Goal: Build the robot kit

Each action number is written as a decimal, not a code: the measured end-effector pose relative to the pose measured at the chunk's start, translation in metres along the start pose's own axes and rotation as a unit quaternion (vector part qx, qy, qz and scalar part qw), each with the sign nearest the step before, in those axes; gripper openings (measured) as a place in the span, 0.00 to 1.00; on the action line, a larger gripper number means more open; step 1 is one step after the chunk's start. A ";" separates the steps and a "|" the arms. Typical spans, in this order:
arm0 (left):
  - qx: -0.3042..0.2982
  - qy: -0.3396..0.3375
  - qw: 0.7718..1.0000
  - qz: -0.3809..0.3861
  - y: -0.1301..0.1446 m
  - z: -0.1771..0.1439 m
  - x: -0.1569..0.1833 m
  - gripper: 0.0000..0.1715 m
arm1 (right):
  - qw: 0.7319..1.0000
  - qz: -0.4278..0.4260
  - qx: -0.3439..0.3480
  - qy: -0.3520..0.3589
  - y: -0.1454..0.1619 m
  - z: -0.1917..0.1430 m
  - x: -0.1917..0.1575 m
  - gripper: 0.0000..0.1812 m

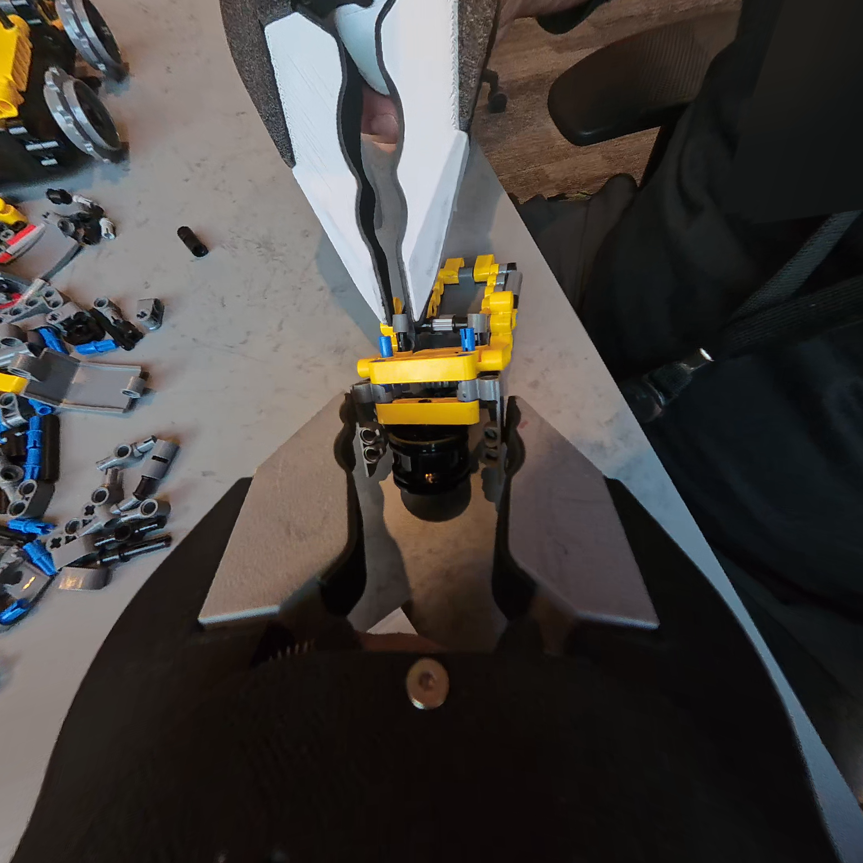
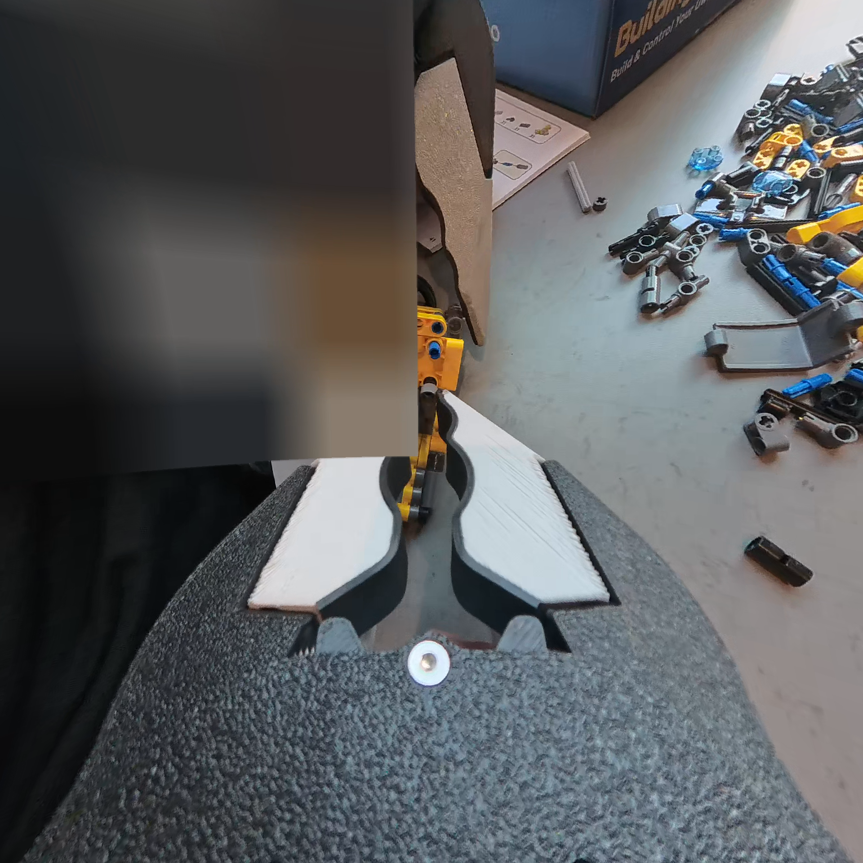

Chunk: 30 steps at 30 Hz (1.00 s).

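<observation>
Only right wrist view shows blue box (image 2: 583, 51) beyond yellow assembly (image 2: 439, 355).

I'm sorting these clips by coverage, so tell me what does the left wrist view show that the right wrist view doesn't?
Only the left wrist view: the left claw clamping the assembly's black round base, and a yellow wheeled model at top left.

Only the right wrist view: a blue box, an instruction booklet, a clear blue round piece.

Both: the yellow brick assembly, the right claw pinching its grey pin, loose parts on the table.
</observation>
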<state>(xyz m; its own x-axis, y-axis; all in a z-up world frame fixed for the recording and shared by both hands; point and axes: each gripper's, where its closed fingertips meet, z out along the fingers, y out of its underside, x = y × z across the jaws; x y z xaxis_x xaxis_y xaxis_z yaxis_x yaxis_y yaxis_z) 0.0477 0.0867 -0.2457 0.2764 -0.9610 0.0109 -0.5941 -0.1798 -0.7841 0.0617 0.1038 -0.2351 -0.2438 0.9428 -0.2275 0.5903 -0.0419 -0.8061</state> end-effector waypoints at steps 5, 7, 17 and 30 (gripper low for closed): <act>0.019 0.034 0.999 -0.036 -0.006 -0.001 0.006 0.39 | 1.000 0.002 0.002 -0.008 -0.001 0.002 -0.001 0.03; 0.024 0.042 0.997 -0.052 -0.007 -0.002 0.006 0.36 | 1.000 -0.005 0.002 -0.009 -0.001 0.002 -0.002 0.03; 0.023 -0.036 0.999 0.012 -0.010 0.000 0.006 0.35 | 0.999 0.014 0.003 -0.030 0.002 -0.002 -0.004 0.03; 0.025 -0.052 0.998 0.028 -0.010 0.000 0.005 0.35 | 1.000 -0.017 0.008 -0.016 -0.003 -0.002 -0.003 0.03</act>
<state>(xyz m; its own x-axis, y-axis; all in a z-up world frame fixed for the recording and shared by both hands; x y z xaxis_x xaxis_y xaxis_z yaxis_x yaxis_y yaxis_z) 0.0545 0.0837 -0.2379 0.3224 -0.9416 -0.0973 -0.5738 -0.1127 -0.8112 0.0621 0.1016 -0.2315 -0.2884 0.9324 -0.2180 0.5689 -0.0162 -0.8222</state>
